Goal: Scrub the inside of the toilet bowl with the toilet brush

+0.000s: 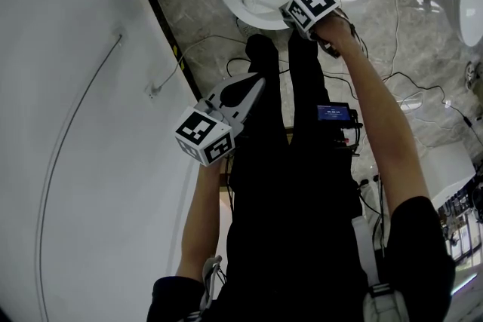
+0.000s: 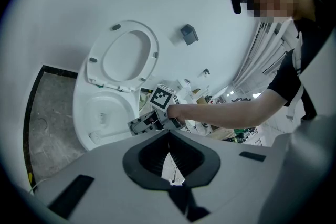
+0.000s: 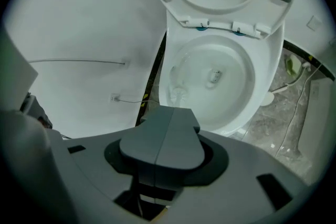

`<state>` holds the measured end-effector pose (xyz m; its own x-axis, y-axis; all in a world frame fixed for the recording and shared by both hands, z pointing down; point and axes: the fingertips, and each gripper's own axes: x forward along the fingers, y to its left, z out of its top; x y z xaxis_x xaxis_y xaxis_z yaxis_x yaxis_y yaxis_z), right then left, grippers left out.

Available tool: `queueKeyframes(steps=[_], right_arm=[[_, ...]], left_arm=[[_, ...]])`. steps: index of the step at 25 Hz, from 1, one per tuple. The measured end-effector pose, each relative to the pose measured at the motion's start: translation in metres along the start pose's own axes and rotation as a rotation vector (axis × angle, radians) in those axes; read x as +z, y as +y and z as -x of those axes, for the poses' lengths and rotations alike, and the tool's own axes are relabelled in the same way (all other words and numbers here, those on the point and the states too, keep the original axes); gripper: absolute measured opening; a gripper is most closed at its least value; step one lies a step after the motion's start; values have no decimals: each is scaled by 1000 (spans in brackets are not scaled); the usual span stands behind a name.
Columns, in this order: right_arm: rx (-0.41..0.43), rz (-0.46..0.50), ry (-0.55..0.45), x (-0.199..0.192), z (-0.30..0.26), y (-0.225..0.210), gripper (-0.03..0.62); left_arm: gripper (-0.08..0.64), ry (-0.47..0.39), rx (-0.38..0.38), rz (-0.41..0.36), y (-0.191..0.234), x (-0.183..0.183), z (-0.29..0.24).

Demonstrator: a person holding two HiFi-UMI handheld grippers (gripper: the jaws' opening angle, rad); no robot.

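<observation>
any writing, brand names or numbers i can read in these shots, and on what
No text here can be read.
Small screen at the person's waist: blue display with light marks, too small to read.
Lower marker cube: black and white square patterns only, no letters.
Upper marker cube: the same, patterns only.
Toilet bowl: no brand mark shows.

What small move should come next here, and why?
Probably sweep the toilet brush round the bowl wall. The right gripper looks shut on its handle, and the brush head sits against one side of the bowl, above the drain.
</observation>
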<state>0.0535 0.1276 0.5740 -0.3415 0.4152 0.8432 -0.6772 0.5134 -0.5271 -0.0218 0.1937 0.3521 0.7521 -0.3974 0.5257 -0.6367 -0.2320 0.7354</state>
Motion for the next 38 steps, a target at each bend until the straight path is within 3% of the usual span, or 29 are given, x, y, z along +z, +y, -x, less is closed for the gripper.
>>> queueKeyframes(steps=[6,23,31,38], right_arm=[[61,-86,-76,6,-3,1,187],[127,-252,-234,43,-9,0,187],[276,-511,-398,56,-14,-5,187],[380,-684,-495,70,-13,-17,186]], left_arm=[[8,7,1,2,0,-2,-2],[9,27,-1,18,5,-16,-6],[9,40,1,25,9,-25,-8],[8,50,6,33,12,-29,-9]])
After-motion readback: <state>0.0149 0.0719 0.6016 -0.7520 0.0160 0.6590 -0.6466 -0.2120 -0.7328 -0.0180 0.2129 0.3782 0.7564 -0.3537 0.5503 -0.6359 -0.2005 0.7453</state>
